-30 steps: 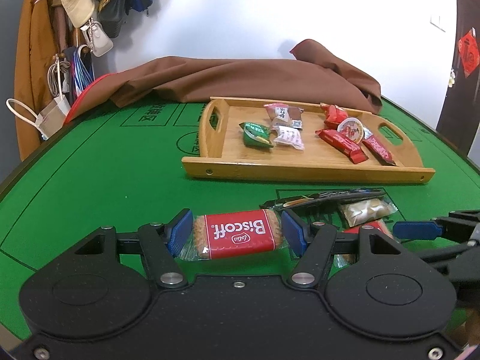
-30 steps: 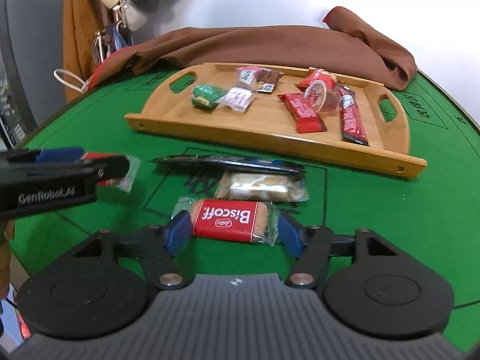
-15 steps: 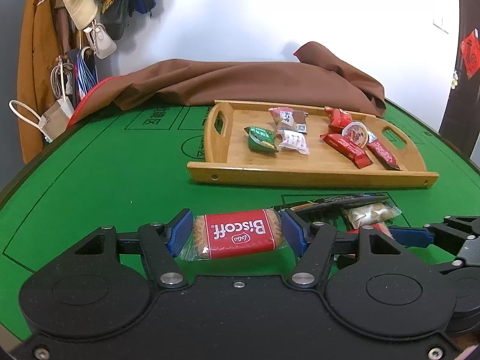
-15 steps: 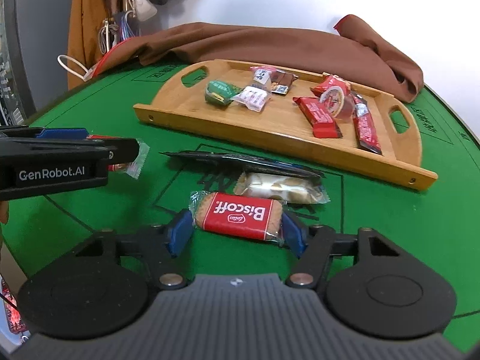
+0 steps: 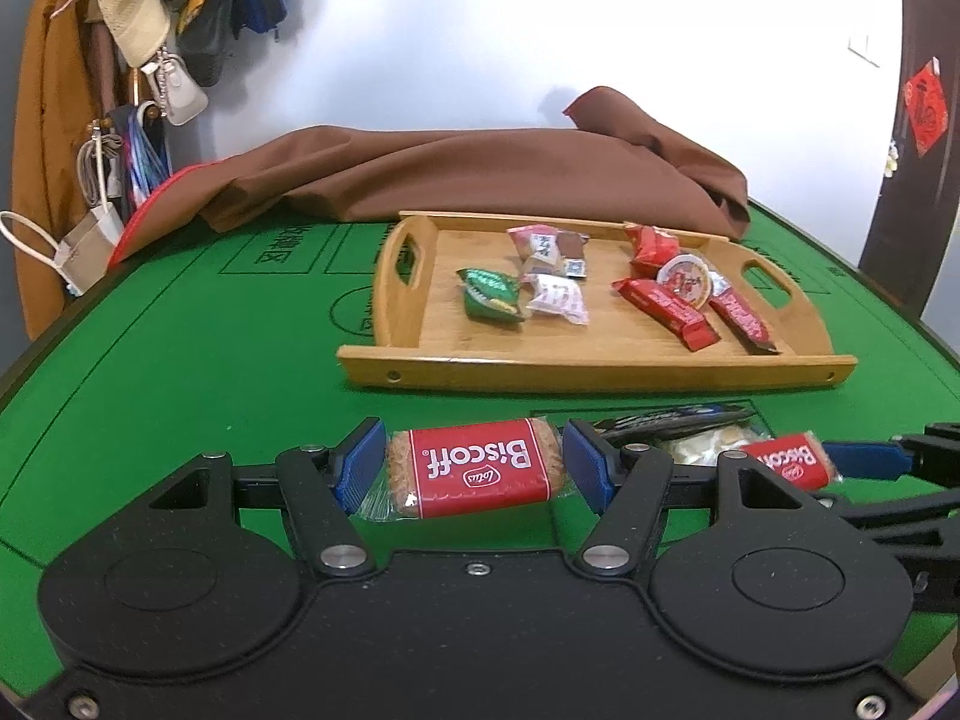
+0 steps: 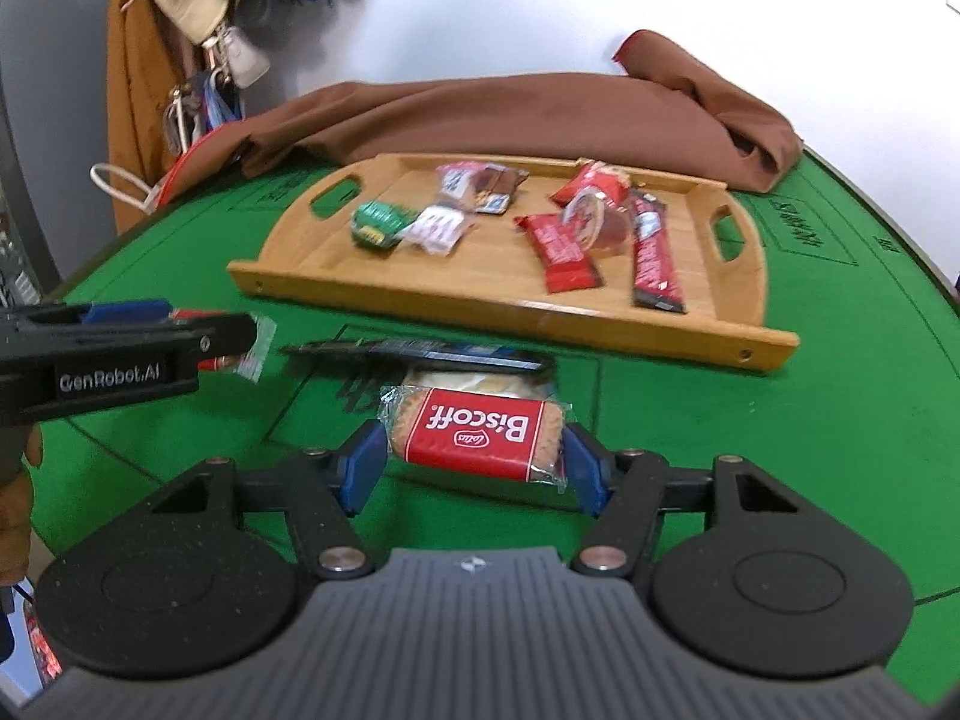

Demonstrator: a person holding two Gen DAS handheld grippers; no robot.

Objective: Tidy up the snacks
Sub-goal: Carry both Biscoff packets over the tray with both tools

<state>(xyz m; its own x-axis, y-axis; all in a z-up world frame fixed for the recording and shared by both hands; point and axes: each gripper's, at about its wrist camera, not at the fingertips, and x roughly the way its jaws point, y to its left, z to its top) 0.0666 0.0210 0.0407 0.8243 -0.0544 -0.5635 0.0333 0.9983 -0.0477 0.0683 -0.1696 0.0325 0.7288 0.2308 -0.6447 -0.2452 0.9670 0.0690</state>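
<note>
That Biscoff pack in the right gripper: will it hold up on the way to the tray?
The Biscoff pack spans the right gripper without sagging, so it is probably stiff and light. The biscuit inside likely snaps under a hard squeeze. Its glossy wrapper, with loose crimped ends, could slip between the pads.

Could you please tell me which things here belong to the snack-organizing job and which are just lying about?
Job: two Biscoff packets, both grippers, wooden tray, dark wrapper.
Lying about: brown cloth, hanging bags.
</note>
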